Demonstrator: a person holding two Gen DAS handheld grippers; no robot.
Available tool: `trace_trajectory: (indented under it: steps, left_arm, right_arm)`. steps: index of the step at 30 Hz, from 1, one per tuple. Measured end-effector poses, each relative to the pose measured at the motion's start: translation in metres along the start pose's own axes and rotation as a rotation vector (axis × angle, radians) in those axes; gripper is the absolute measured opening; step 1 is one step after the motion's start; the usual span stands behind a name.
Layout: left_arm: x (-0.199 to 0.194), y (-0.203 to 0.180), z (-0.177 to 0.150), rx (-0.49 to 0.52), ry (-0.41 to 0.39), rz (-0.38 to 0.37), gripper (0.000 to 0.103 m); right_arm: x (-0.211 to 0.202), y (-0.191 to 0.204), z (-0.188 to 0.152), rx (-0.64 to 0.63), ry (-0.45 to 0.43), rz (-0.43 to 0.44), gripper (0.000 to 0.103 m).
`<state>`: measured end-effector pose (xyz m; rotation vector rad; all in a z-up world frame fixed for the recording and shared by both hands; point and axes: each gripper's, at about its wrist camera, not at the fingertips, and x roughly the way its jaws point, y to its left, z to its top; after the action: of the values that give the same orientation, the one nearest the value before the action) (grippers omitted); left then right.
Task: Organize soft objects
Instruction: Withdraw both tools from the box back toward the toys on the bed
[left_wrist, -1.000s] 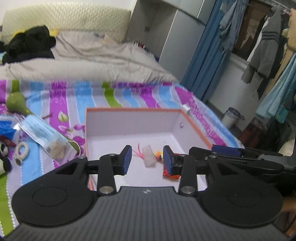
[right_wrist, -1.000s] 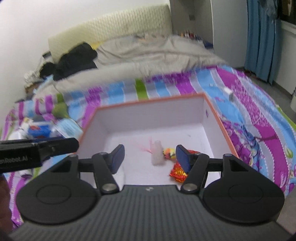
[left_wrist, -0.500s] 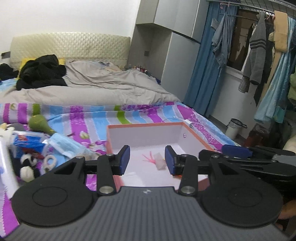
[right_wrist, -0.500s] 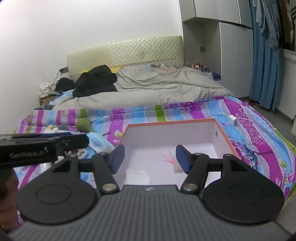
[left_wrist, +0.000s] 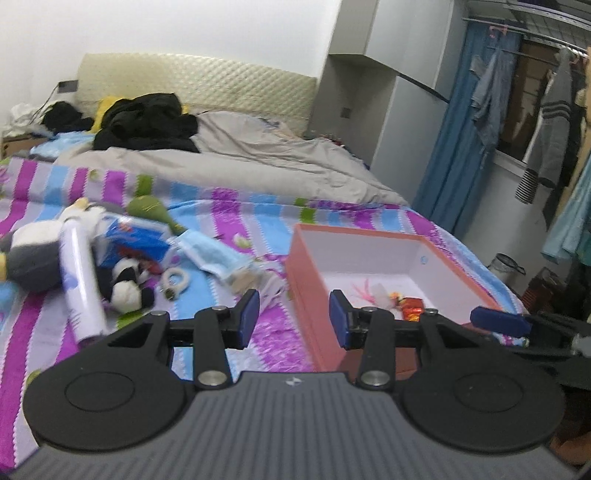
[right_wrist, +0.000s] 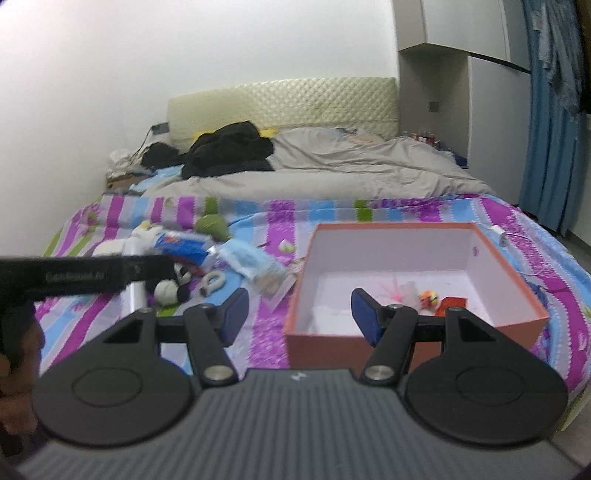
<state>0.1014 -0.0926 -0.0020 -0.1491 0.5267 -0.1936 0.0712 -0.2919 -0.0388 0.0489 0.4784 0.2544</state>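
Hovering empty, jaws apart: left gripper (left_wrist: 293, 317), right gripper (right_wrist: 299, 314); orange box (right_wrist: 325, 345) ahead-right, panda plush (left_wrist: 127, 282) ahead-left.

Box (right_wrist: 491, 254) open on top, nothing over it, easy drop-in from above. Orange walls block side entry. Floor mostly bare, small bits (right_wrist: 428, 297) bunched near middle-right. Striped sheet strip (left_wrist: 273, 332) between box and toy pile (left_wrist: 122, 266) bare, room to pass. Pile itself crowded: white tube (left_wrist: 79, 280), panda plush (left_wrist: 125, 284), mask pack (left_wrist: 210, 254) touching or overlapping. Grey duvet (right_wrist: 351, 173) behind, well apart.
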Motion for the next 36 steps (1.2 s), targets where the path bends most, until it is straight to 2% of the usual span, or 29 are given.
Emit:
trace_trajectory:
  steps: [14, 21, 24, 28, 33, 36]
  left_arm:
    - [-0.022, 0.069, -0.048, -0.071, 0.022, 0.077, 0.048]
    - [-0.020, 0.091, -0.086, -0.088, 0.069, 0.101, 0.048]
    - [-0.015, 0.105, -0.095, -0.129, 0.086, 0.102, 0.048]
    - [-0.001, 0.120, -0.096, -0.147, 0.096, 0.135, 0.048]
    - [0.027, 0.133, -0.080, -0.107, 0.085, 0.198, 0.048]
    - [0.050, 0.148, -0.069, -0.136, 0.097, 0.192, 0.048]
  right_arm:
    - [0.022, 0.056, -0.048, -0.031, 0.019, 0.080, 0.064]
    - [0.034, 0.063, -0.086, -0.030, 0.045, 0.062, 0.064]
    - [0.045, 0.063, -0.093, -0.008, 0.054, 0.066, 0.064]
    - [0.063, 0.072, -0.098, -0.048, 0.030, 0.062, 0.064]
    - [0.105, 0.087, -0.101, -0.121, -0.018, 0.054, 0.064]
    - [0.129, 0.091, -0.100, -0.129, -0.032, 0.057, 0.064]
